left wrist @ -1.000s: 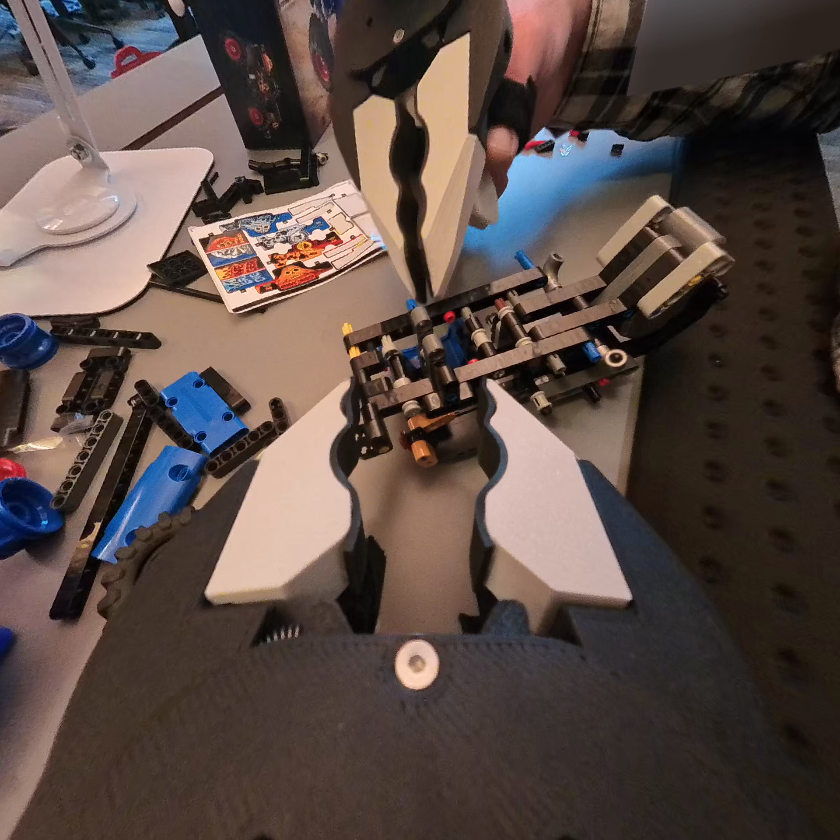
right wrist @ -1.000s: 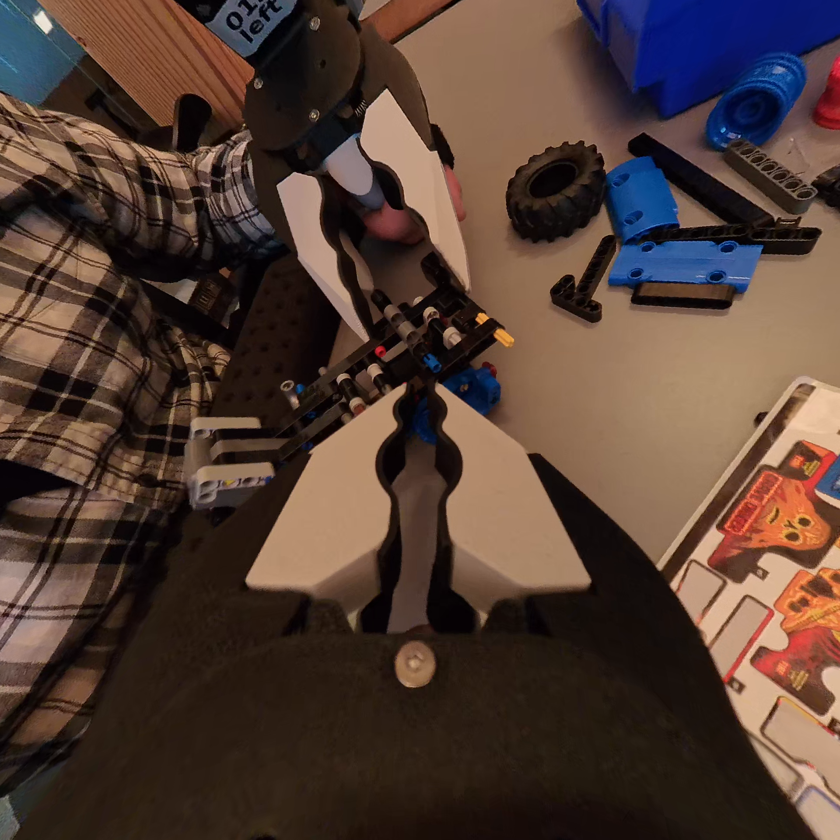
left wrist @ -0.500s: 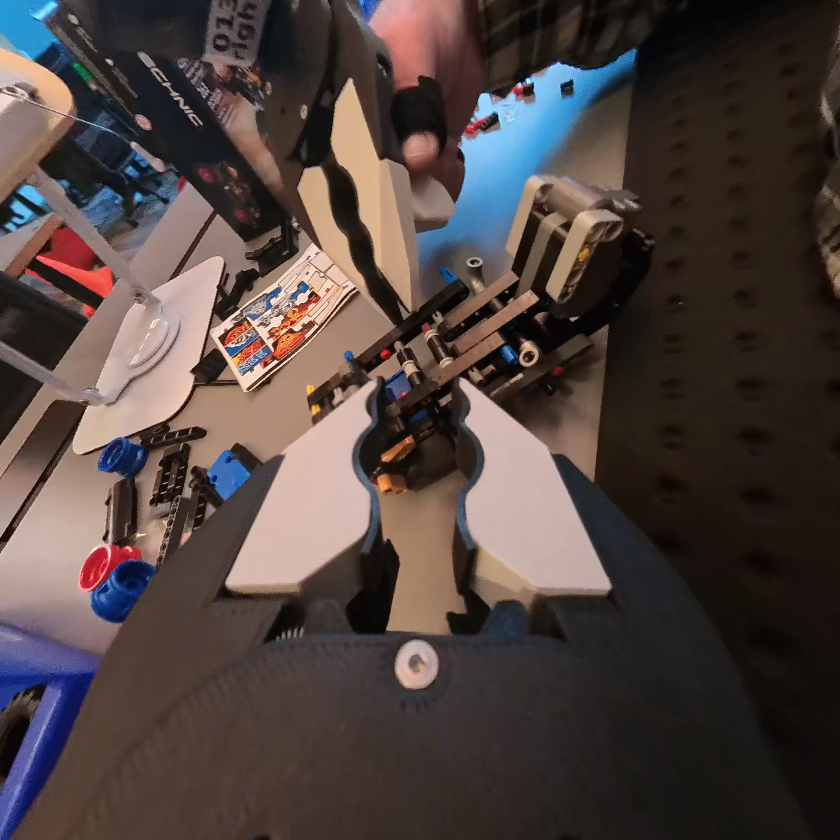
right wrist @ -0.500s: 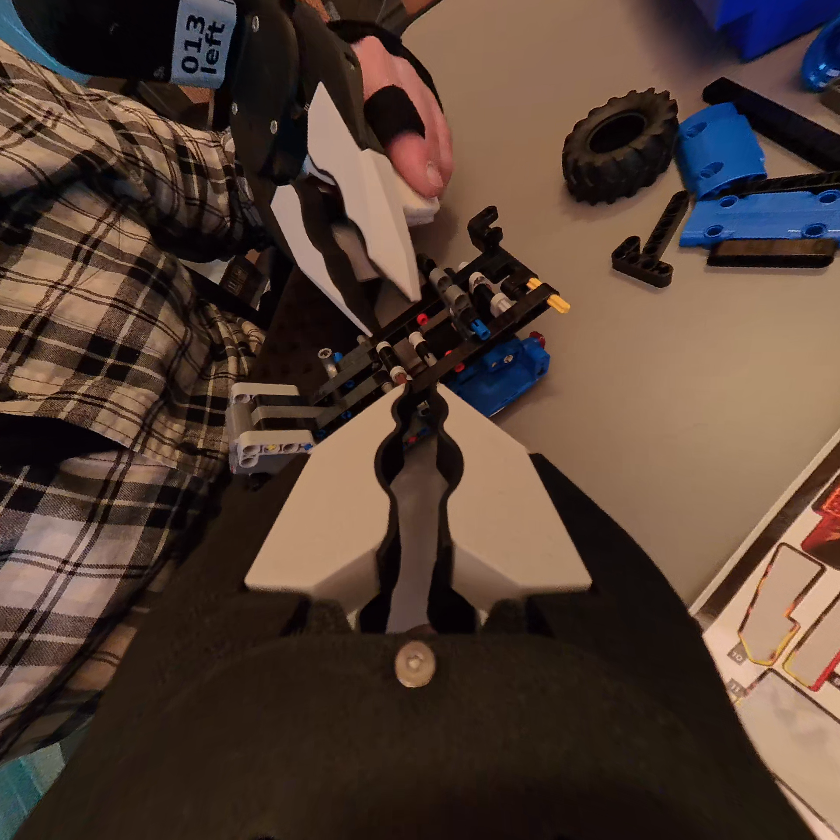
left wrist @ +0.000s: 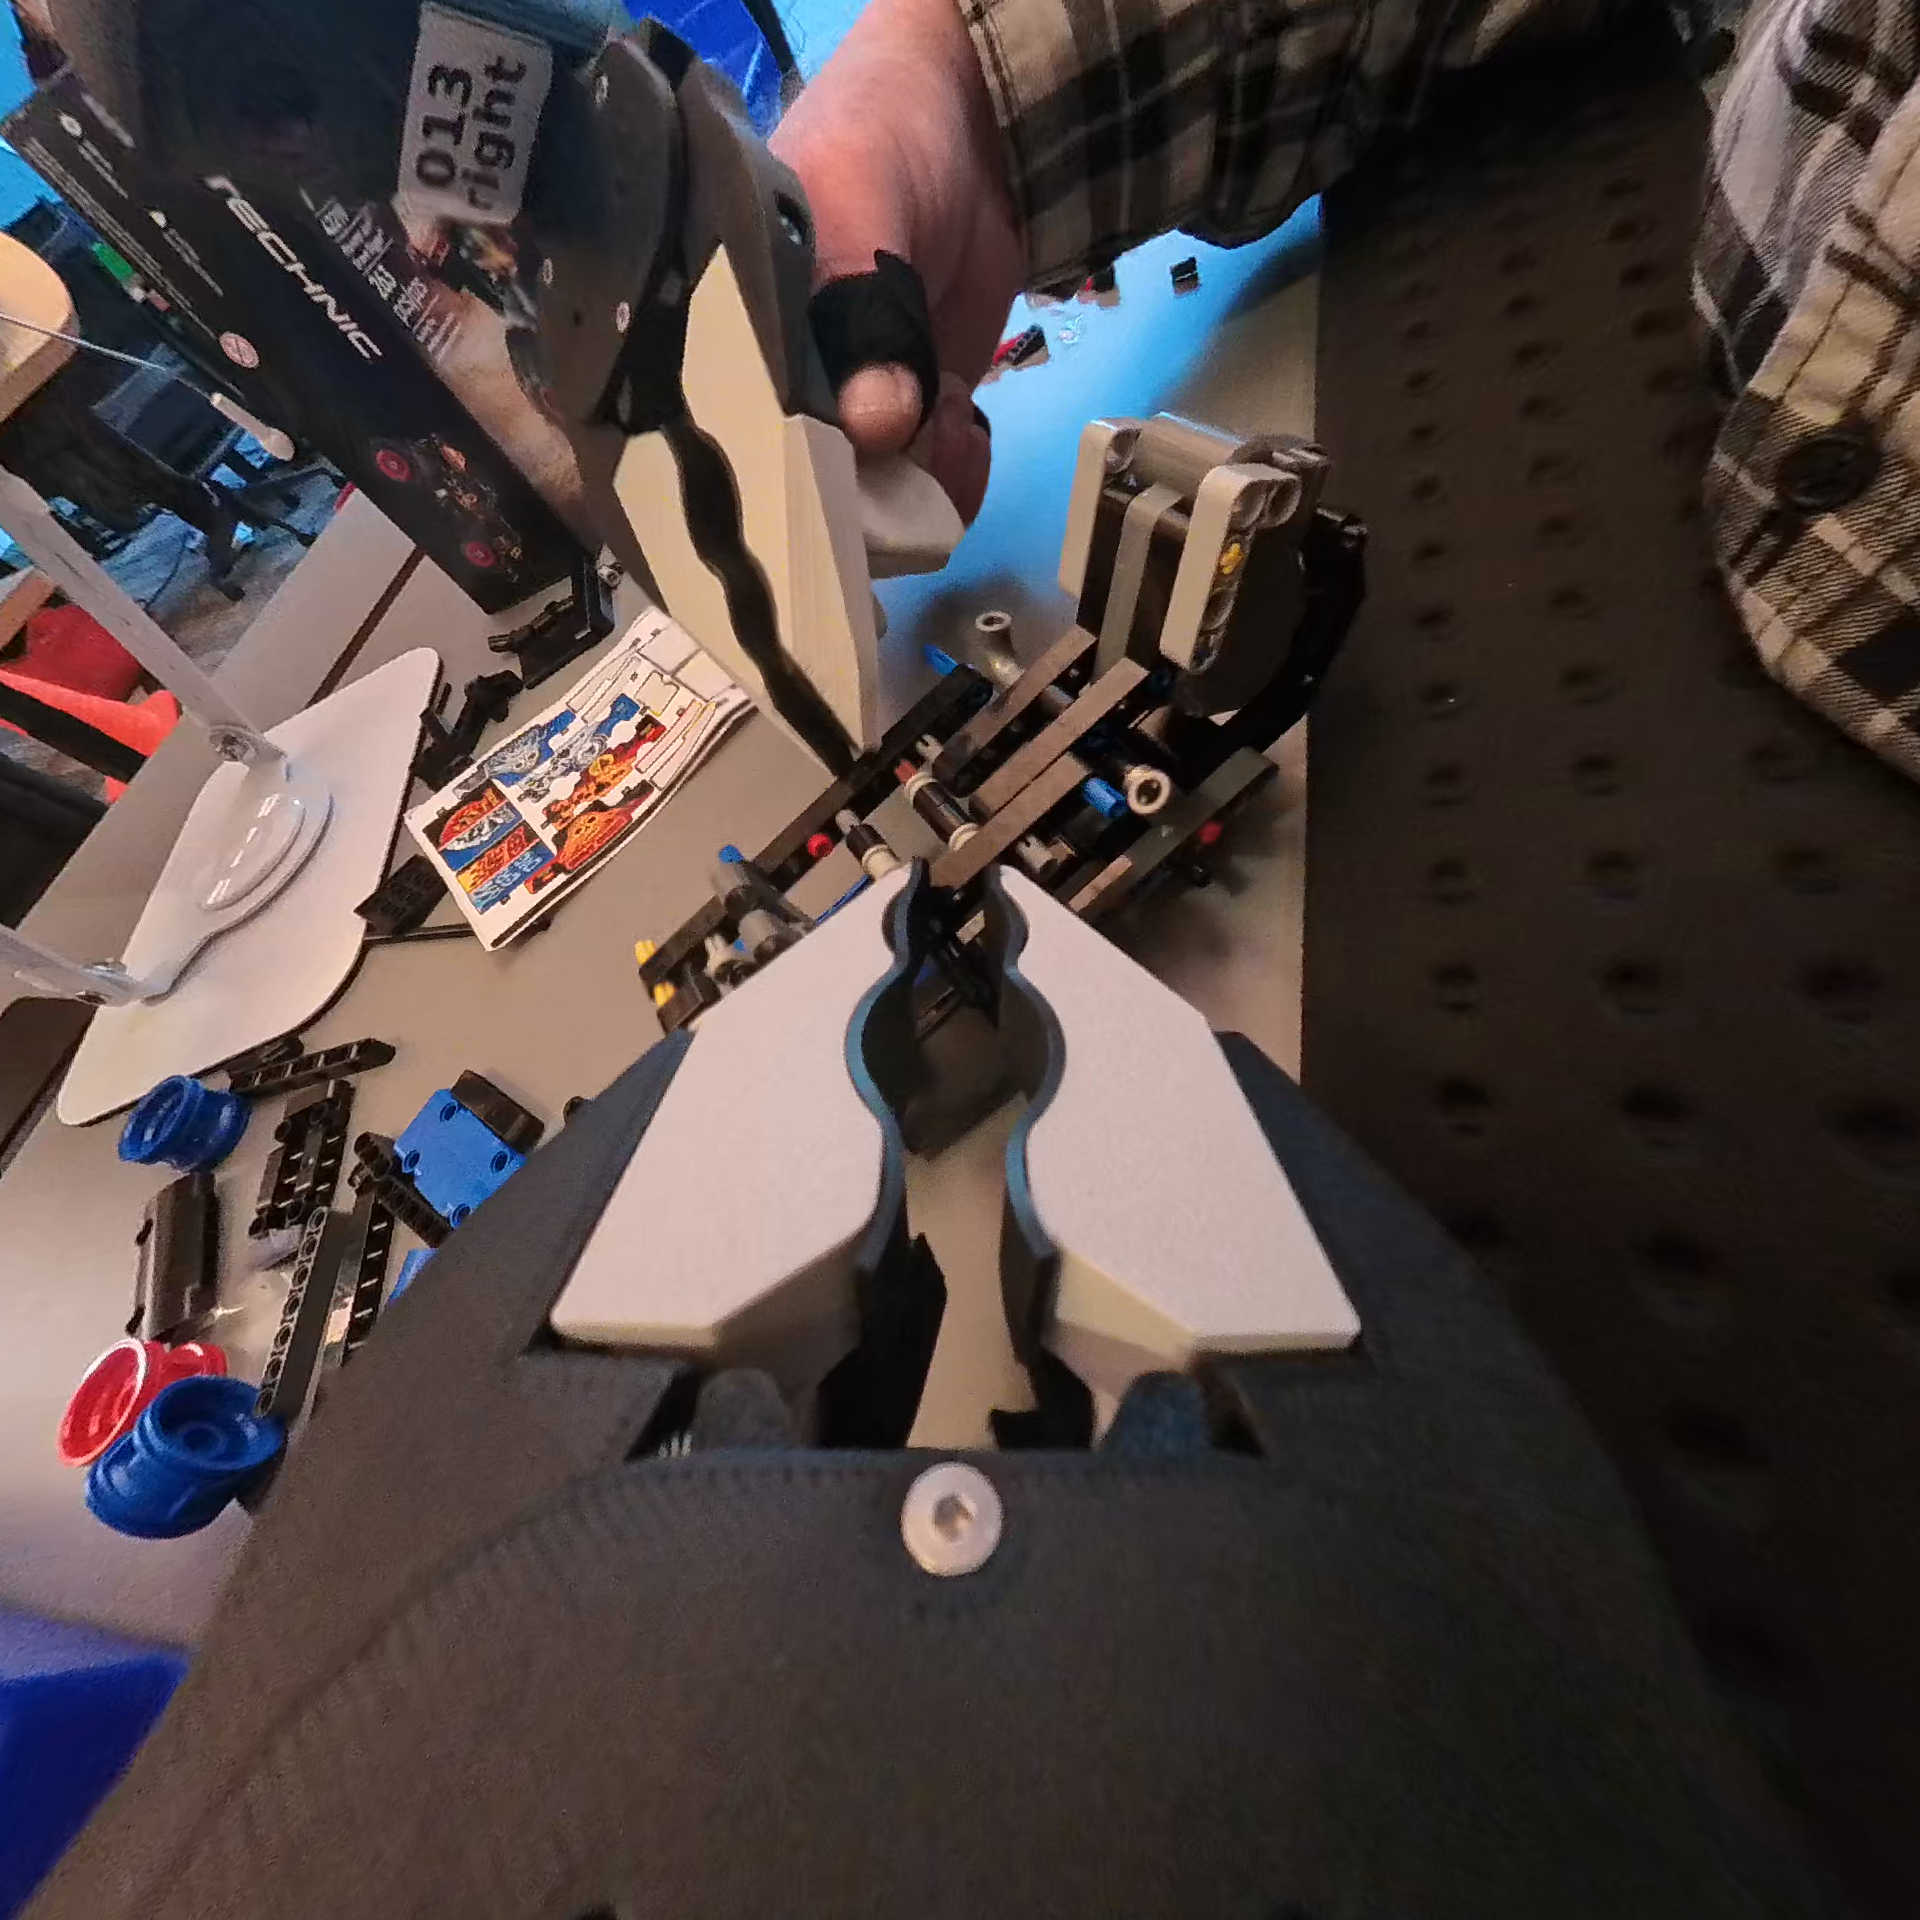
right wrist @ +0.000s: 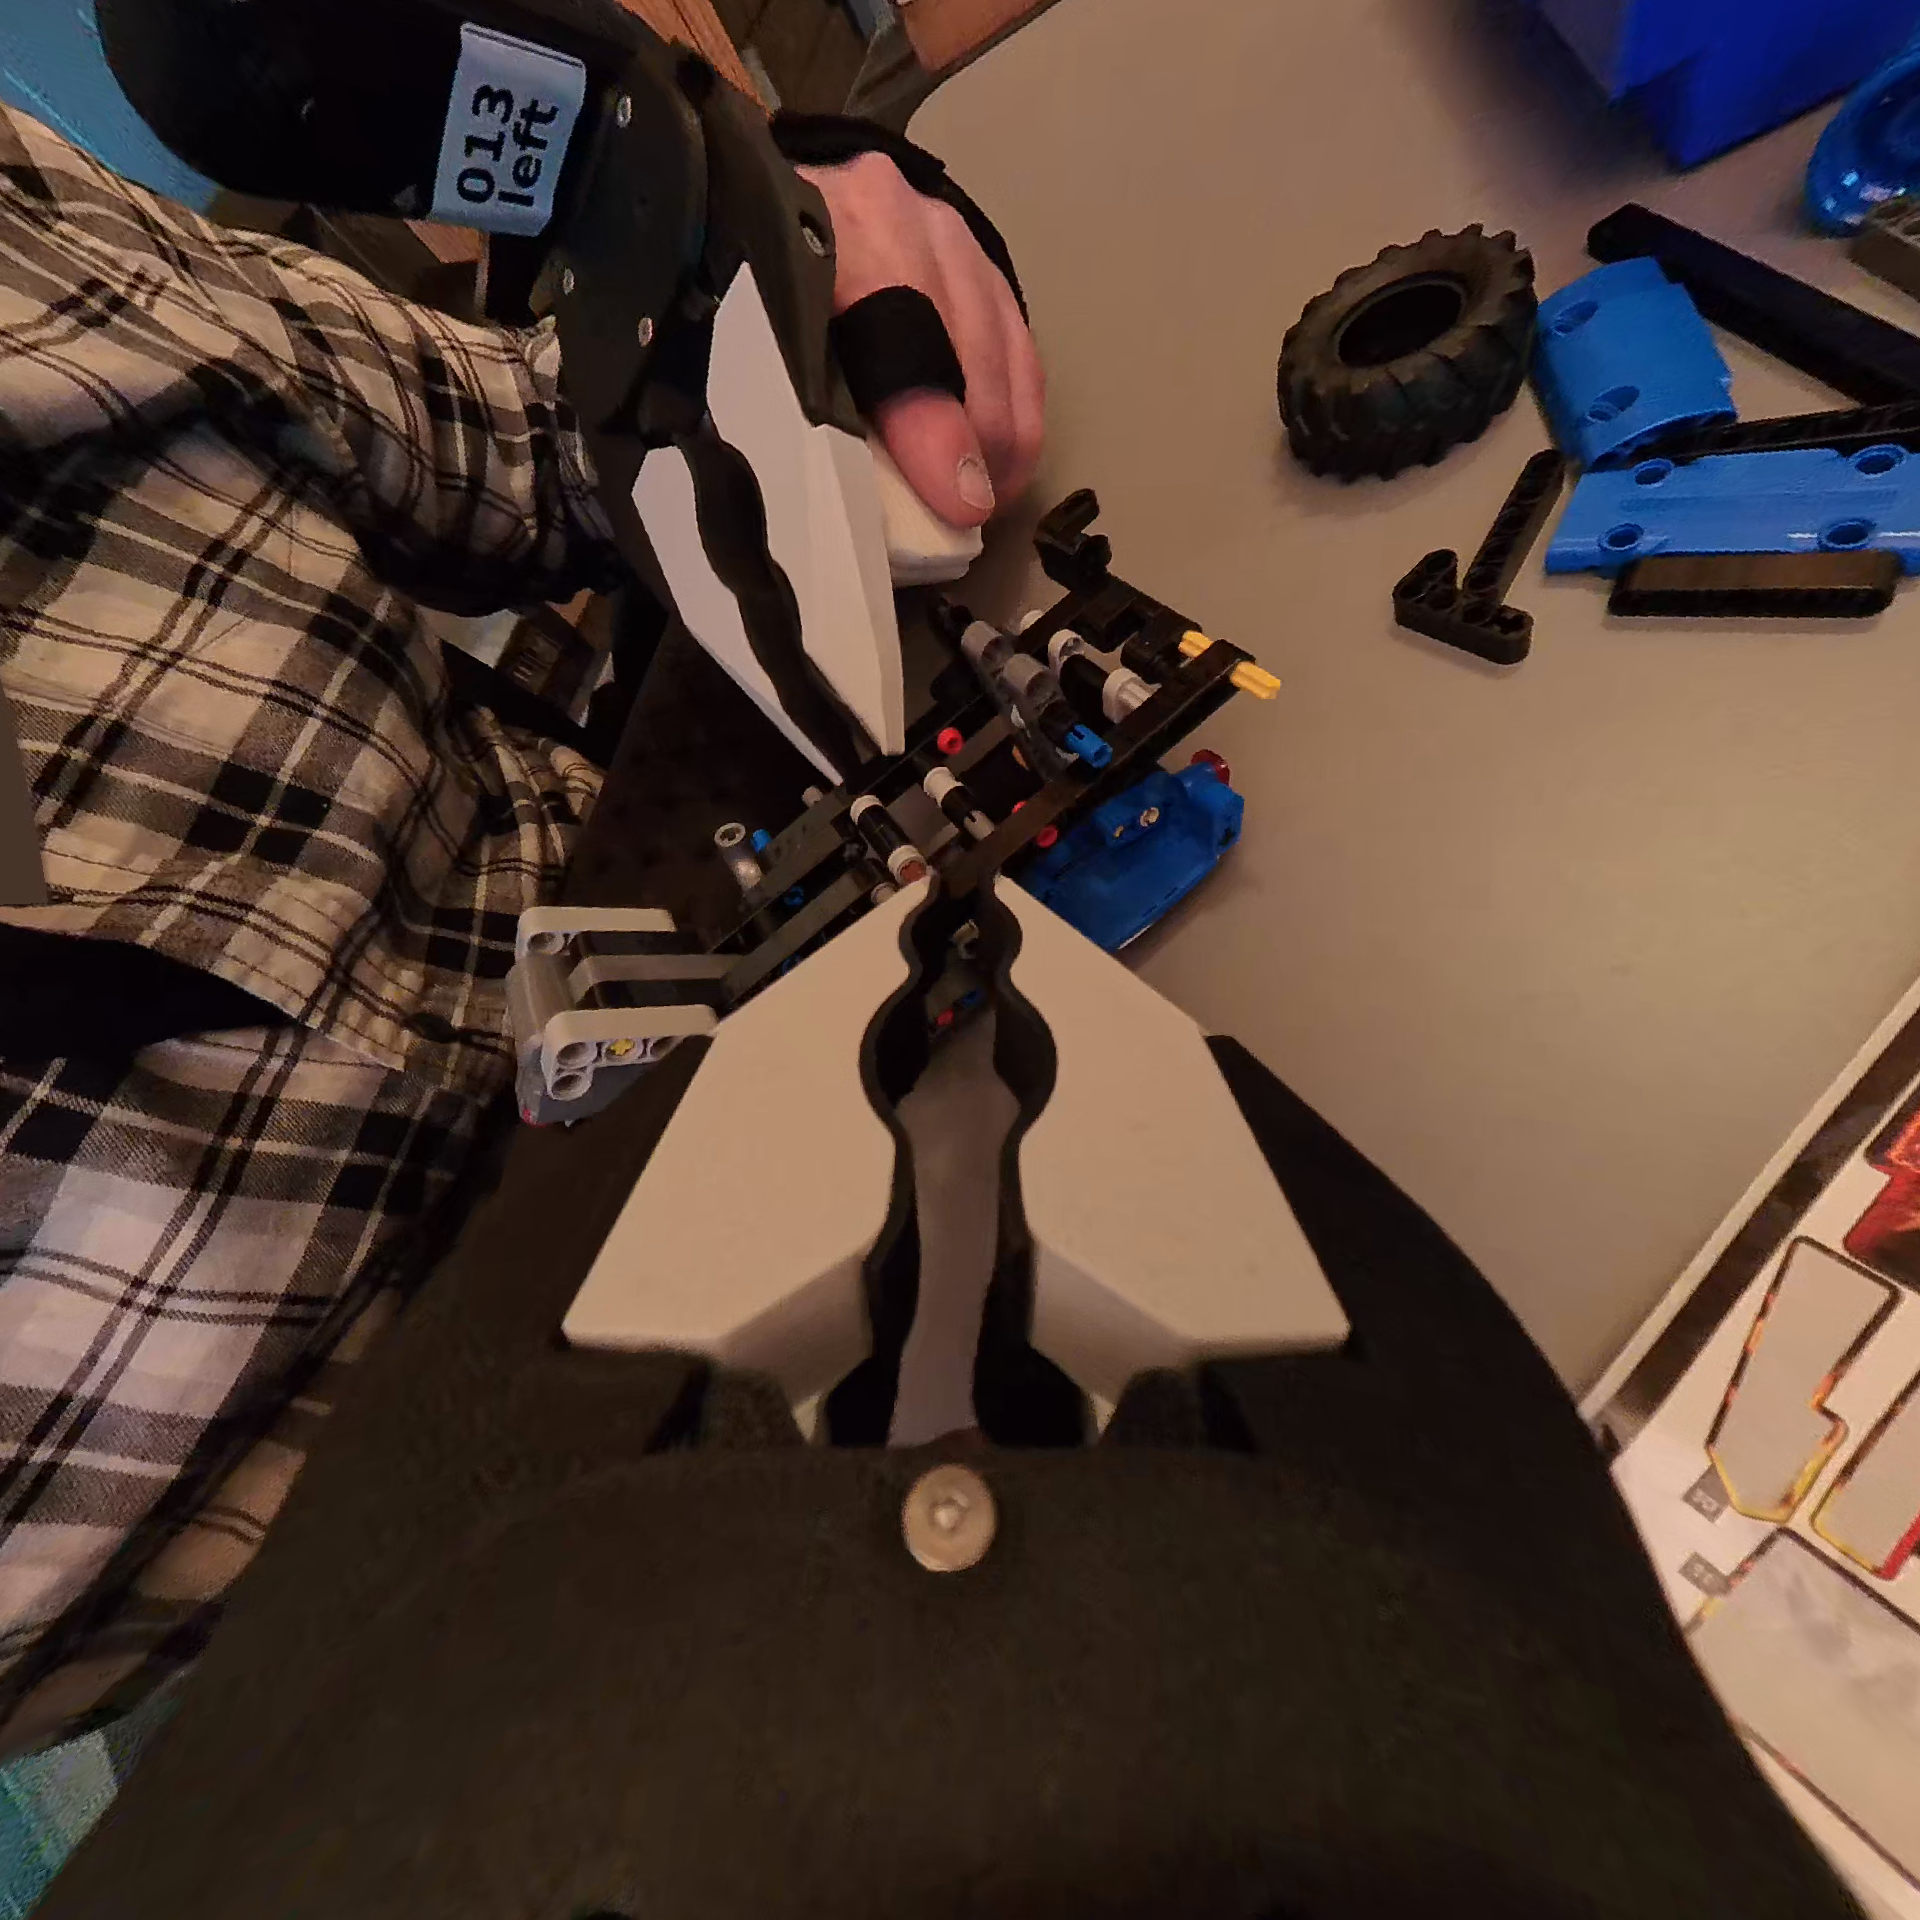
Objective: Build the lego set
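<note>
The part-built lego chassis [left wrist: 1049, 743] is a black beam frame with grey, red and blue pins and a grey-white block [left wrist: 1195, 540] at its far end. My left gripper [left wrist: 951, 899] is shut on one of its black side beams. The right gripper [left wrist: 847, 740] comes down from the upper left and pinches the opposite beam. In the right wrist view the chassis [right wrist: 1039, 717] is tilted over the table edge with a blue piece [right wrist: 1138, 852] under it. My right gripper [right wrist: 961, 896] is shut on its near beam. The left gripper [right wrist: 864, 764] grips the far beam.
Left of the chassis lie a sticker sheet [left wrist: 582, 790], the set's box [left wrist: 343, 312], a white lamp base [left wrist: 239, 852], blue hubs [left wrist: 182, 1444], a red hub [left wrist: 114, 1397] and loose black beams [left wrist: 312, 1153]. A black tyre [right wrist: 1403, 353], blue panels [right wrist: 1725, 509] and an L-beam [right wrist: 1475, 582] lie to the right. A dark perforated mat [left wrist: 1610, 1039] borders the table. The tips of one gripper are about 4 cm away from the tips of the other. Left tips and right tips are each some 25 cm from the red hub [left wrist: 114, 1397].
My left gripper went from open around the chassis end to shut on a side beam. The chassis has tilted and swung. The right gripper has stayed shut on it.
</note>
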Demonstrator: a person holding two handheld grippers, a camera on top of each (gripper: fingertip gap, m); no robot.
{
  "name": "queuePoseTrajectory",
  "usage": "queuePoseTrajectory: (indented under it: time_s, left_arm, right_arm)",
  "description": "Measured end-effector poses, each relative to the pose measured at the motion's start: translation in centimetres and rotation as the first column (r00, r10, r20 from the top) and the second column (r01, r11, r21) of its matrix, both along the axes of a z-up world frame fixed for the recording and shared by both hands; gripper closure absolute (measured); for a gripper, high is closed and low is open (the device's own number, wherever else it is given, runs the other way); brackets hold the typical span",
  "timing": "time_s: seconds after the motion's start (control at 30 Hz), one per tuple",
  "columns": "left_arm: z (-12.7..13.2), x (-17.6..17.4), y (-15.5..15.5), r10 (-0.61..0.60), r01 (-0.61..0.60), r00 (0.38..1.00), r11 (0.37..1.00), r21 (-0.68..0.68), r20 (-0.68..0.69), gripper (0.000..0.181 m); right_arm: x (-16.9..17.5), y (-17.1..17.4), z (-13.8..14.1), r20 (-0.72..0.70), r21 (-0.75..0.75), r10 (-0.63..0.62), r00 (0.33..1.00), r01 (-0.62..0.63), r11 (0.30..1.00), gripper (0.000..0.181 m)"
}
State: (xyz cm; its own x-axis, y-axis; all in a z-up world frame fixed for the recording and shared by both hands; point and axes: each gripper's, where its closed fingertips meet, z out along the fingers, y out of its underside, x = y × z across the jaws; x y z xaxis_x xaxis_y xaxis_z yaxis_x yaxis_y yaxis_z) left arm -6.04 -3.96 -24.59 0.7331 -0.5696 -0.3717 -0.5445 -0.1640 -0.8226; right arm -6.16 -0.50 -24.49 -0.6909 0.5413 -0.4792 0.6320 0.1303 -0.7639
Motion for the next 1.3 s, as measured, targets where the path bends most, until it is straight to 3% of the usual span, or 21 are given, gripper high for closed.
queuePoseTrajectory:
  time_s: [0.2,0.27,0.5,1.3]
  left_arm:
    - [0.4,0.5,-0.4,-0.014,0.014,1.000,1.000,0.023,0.002,0.170]
    - [0.1,0.4,-0.3,-0.013,0.014,1.000,1.000,0.019,-0.020,0.172]
    - [0.1,0.5,-0.1,-0.015,0.015,1.000,1.000,0.025,-0.016,0.174]
    - [0.1,0.9,0.0,-0.037,0.036,0.999,0.999,0.020,0.015,0.180]
  right_arm:
    - [1.3,0.3,-0.2,0.023,-0.002,0.013,1.000,-0.013,1.000,0.173]
    - [1.7,-0.1,0.0,0.023,-0.023,0.032,0.999,-0.032,0.999,0.181]
    - [2.5,-0.2,0.1,0.024,-0.046,0.067,0.998,-0.065,0.997,0.181]
    - [2.7,-0.5,0.1,0.009,-0.058,0.107,0.994,-0.106,0.993,0.181]
